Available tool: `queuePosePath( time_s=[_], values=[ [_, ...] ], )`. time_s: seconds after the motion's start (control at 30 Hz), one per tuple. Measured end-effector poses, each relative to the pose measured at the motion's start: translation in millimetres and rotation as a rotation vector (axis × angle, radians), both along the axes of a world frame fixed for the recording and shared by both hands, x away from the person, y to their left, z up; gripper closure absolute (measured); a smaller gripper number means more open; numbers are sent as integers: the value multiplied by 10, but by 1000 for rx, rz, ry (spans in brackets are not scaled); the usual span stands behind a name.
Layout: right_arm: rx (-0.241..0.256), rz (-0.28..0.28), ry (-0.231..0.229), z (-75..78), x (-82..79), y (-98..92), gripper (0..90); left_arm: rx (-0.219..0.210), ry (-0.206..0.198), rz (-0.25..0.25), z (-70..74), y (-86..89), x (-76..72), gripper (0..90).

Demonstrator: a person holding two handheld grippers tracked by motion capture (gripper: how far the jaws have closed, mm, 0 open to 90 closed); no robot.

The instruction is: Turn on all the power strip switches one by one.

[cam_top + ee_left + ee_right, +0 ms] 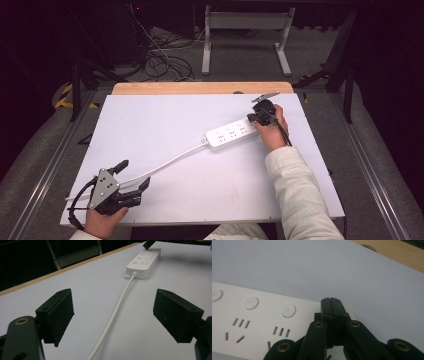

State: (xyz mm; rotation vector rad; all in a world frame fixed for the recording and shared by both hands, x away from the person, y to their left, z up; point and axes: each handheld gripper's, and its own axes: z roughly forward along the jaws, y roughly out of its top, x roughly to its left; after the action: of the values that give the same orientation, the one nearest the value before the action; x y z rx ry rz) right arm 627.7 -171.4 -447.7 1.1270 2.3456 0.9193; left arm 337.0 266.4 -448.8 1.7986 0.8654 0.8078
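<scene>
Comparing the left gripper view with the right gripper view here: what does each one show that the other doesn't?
Left gripper view alone: the left gripper, jaws wide apart, straddling the white cord that runs to the power strip. Right gripper view alone: the right gripper, jaws shut, tips over the strip's end, plus socket slots and round buttons. Both: power strip, white tabletop, wooden edge.

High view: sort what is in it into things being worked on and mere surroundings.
In use:
- white plastic power strip
- its white cord
- open left gripper straddling the cord
- shut right gripper over the strip's end

Surroundings:
- white table
- tangled floor cables
- grey metal frame
</scene>
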Motion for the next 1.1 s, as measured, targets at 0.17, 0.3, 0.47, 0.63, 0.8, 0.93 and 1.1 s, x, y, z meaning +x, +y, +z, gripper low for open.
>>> queuePosePath(
  time_s=[0.17, 0.3, 0.47, 0.63, 0.8, 0.93, 1.1],
  values=[
    [10, -11, 0, -10, -6, -2, 900, 2, 0, 1, 2, 1, -5, 172],
    [15, -18, 2, -17, -10, -3, 900, 2, -1, 0, 1, -2, -4, 172],
    [32, -40, -3, -36, -18, -1, 900, 3, 4, -2, 1, -7, -7, 172],
    [30, -56, -1, -42, -24, 13, 900, 4, 5, -2, 0, -8, -6, 172],
    [15, -66, -2, -41, -30, 33, 900, 12, 3, -6, 1, -13, -8, 172],
    [31, -76, 7, -46, -25, 25, 900, 11, 2, -7, 1, -12, -8, 172],
    [9, -88, 9, -38, -27, 56, 900, -1, 6, -6, 0, -10, -6, 172]
  ],
)
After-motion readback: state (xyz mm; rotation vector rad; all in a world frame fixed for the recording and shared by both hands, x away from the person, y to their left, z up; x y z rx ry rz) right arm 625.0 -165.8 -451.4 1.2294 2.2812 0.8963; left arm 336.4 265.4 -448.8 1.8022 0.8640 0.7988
